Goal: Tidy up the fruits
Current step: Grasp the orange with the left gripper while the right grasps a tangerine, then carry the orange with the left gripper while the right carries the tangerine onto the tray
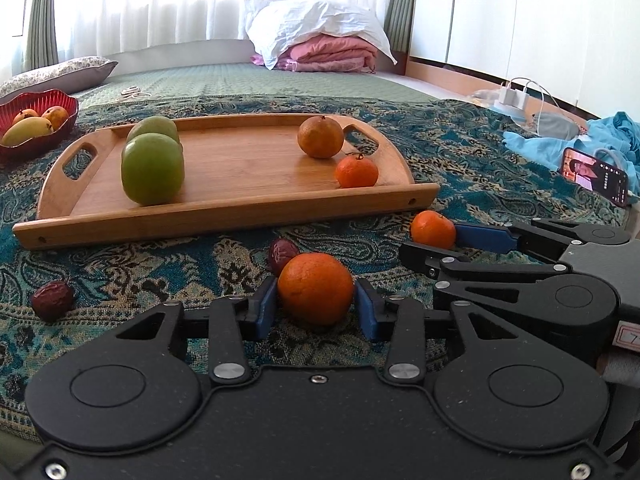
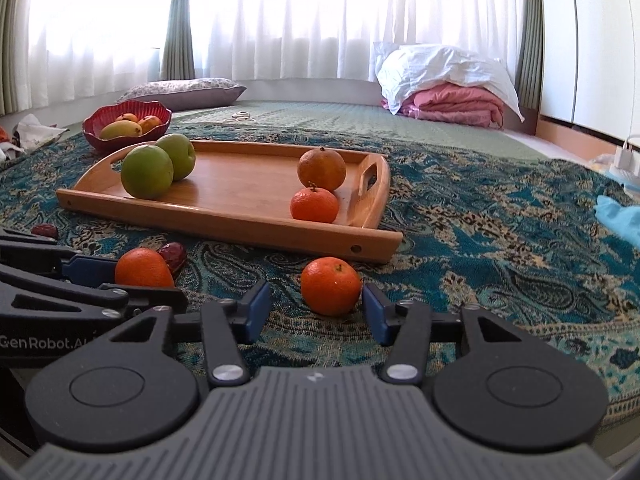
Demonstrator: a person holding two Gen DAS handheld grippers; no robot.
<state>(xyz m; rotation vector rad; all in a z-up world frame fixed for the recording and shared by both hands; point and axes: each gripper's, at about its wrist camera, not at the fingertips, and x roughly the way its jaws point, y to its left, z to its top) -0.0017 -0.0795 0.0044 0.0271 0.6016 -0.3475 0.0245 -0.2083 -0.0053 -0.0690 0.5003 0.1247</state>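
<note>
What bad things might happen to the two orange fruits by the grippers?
1. The right gripper is open, with a gap on one side of the small round orange mandarin. A one-sided push might roll it across the patterned blue blanket.
2. The left gripper grips the bigger round orange only with its pad tips, so it may slip when lifted.
3. The grippers sit close together and could bump.

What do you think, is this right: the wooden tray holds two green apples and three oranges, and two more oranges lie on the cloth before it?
No. The wooden tray holds only two oranges, a dull one and a brighter one, as the right wrist view shows. The two green apples and the two oranges on the cloth are right.
</note>
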